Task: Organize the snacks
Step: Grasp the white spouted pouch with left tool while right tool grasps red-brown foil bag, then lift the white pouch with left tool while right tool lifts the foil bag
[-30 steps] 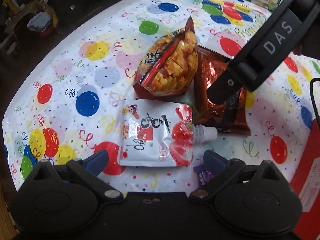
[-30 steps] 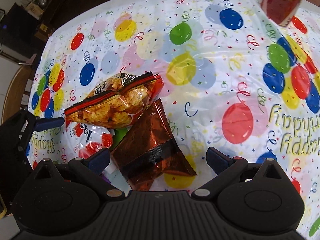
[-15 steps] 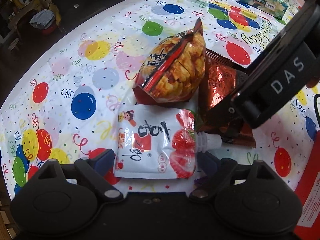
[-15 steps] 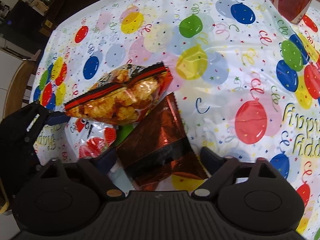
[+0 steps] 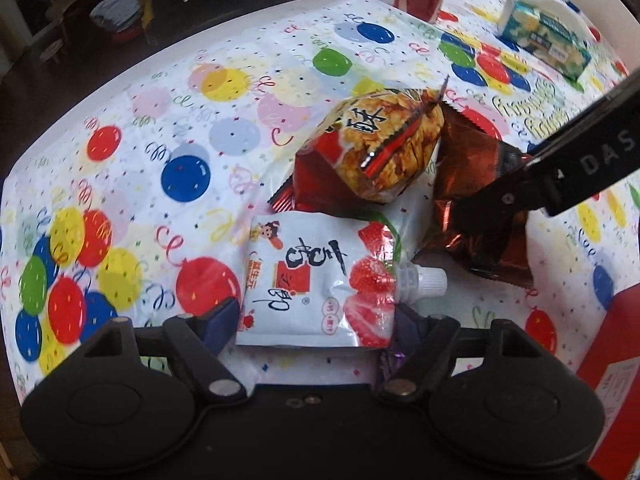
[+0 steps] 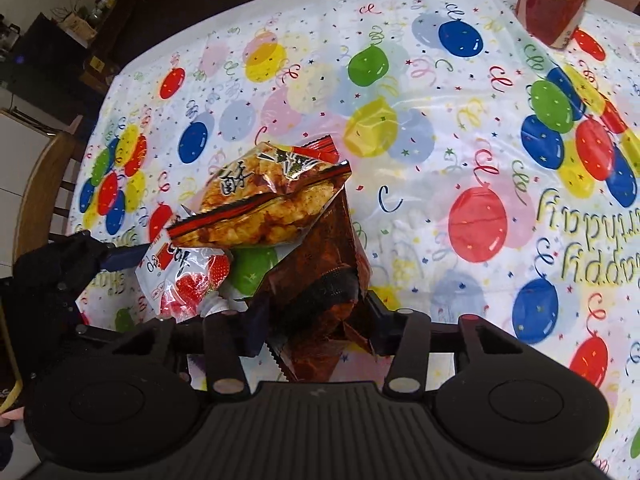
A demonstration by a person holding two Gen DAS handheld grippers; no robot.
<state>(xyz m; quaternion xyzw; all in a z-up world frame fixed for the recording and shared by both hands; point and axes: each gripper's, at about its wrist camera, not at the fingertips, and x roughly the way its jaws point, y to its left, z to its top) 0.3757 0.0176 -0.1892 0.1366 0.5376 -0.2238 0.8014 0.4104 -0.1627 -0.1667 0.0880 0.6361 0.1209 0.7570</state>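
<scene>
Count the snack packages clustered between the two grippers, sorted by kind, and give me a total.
Spouted strawberry drink pouch: 1
Clear-window bag of fried snack pieces: 1
Dark red foil packet: 1
Total: 3

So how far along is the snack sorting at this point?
Early. Nothing looks sorted yet: the crisps bag lies loose on the tablecloth. In hand: the right gripper is shut on the dark red packet, and the left gripper brackets the strawberry pouch, though its grip is unclear. Placing all three remains.
</scene>
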